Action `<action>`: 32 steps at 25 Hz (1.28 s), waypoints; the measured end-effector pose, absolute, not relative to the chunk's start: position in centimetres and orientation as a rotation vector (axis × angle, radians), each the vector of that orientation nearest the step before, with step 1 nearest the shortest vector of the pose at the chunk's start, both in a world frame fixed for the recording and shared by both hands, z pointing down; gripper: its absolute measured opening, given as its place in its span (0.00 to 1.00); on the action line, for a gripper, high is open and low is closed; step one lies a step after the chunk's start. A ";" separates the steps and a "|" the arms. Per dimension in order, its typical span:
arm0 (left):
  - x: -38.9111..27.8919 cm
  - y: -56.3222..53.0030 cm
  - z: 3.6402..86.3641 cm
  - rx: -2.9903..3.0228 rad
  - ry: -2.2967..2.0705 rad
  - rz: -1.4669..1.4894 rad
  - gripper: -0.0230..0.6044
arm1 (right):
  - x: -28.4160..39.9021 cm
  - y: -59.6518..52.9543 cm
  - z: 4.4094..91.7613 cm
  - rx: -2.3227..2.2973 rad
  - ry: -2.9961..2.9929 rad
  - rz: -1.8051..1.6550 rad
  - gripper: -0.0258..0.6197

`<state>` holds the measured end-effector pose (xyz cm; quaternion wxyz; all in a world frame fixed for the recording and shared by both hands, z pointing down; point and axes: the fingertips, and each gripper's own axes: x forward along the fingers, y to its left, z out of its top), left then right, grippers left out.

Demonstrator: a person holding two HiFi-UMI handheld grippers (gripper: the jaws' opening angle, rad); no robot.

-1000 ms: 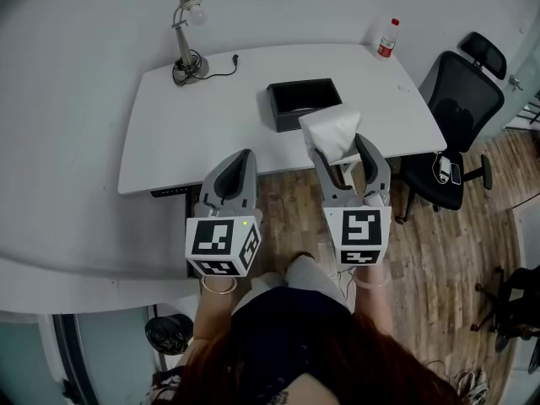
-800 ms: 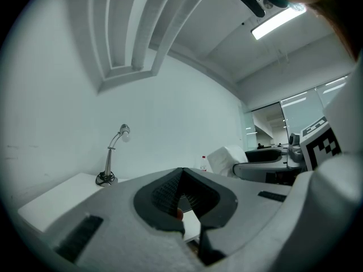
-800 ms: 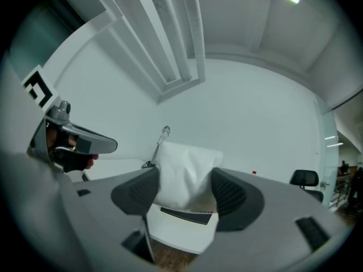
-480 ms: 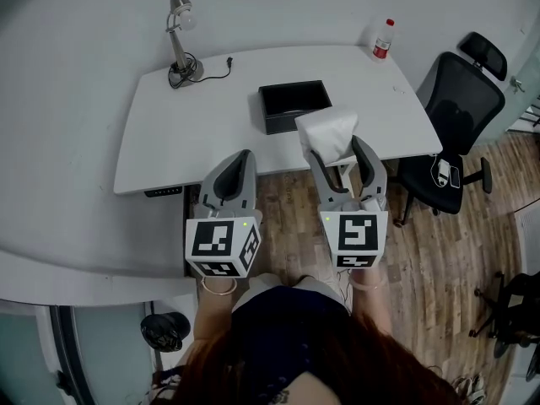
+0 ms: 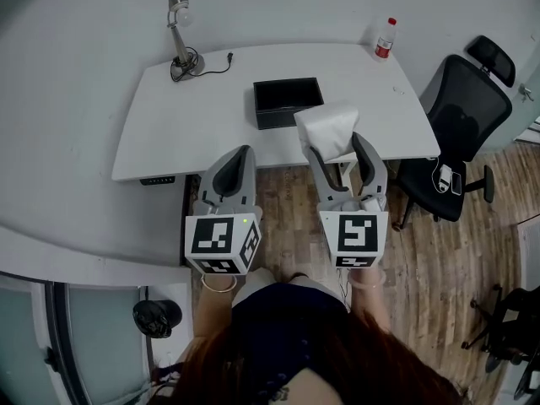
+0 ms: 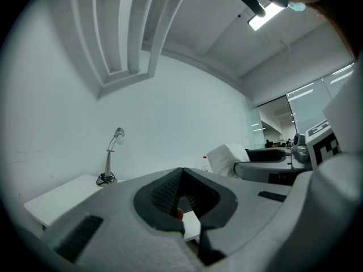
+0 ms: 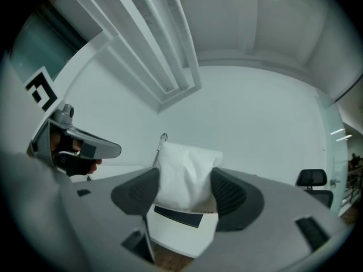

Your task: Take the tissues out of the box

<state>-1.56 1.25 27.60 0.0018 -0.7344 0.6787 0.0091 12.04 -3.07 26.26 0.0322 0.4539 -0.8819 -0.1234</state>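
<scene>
The black open box [image 5: 287, 101] stands on the white table [image 5: 169, 133], its inside dark. My right gripper [image 5: 337, 144] hangs over the table's near edge and the wooden floor, shut on a white pack of tissues [image 5: 327, 129] that sticks out above its pads. In the right gripper view the tissues [image 7: 187, 174] fill the gap between the two dark pads, with the box [image 7: 177, 217] seen below them. My left gripper [image 5: 239, 155] is level beside it, off the table's front edge, jaws together with nothing in them; its tips [image 6: 181, 175] meet in the left gripper view.
A desk lamp [image 5: 179, 32] with its cord stands at the table's back left. A bottle with a red label [image 5: 385, 39] is at the back right. A black office chair [image 5: 460, 116] is to the right of the table. A dark round object [image 5: 156, 317] sits on the floor at lower left.
Both grippers have drawn back from the table toward the person, the right one carrying the tissue pack. The box stays on the table, now farther from the pack.
</scene>
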 end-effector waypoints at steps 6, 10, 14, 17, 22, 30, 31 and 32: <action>0.5 1.3 27.6 -2.275 2.152 0.006 0.07 | 13.8 -3.4 26.4 1.362 -2.744 -0.377 0.52; 1.7 1.7 27.8 -2.261 2.173 -0.003 0.07 | 14.7 -3.2 26.5 1.330 -2.758 -0.377 0.52; 2.4 1.7 28.0 -2.249 2.192 -0.007 0.07 | 15.4 -3.3 26.6 1.313 -2.768 -0.376 0.52; 2.9 1.9 28.0 -2.239 2.204 -0.006 0.07 | 15.9 -3.0 26.5 1.298 -2.769 -0.391 0.52; 4.0 2.1 28.0 -2.228 2.215 -0.007 0.07 | 16.6 -2.7 26.7 1.257 -2.789 -0.387 0.52; 4.9 2.7 28.4 -2.209 2.237 -0.008 0.07 | 17.4 -2.7 26.8 1.238 -2.807 -0.397 0.52; 4.9 2.7 28.5 -2.207 2.238 -0.012 0.07 | 17.4 -2.7 26.8 1.237 -2.809 -0.397 0.52; 4.9 2.7 28.5 -2.204 2.239 -0.017 0.07 | 17.3 -2.8 26.9 1.236 -2.811 -0.396 0.52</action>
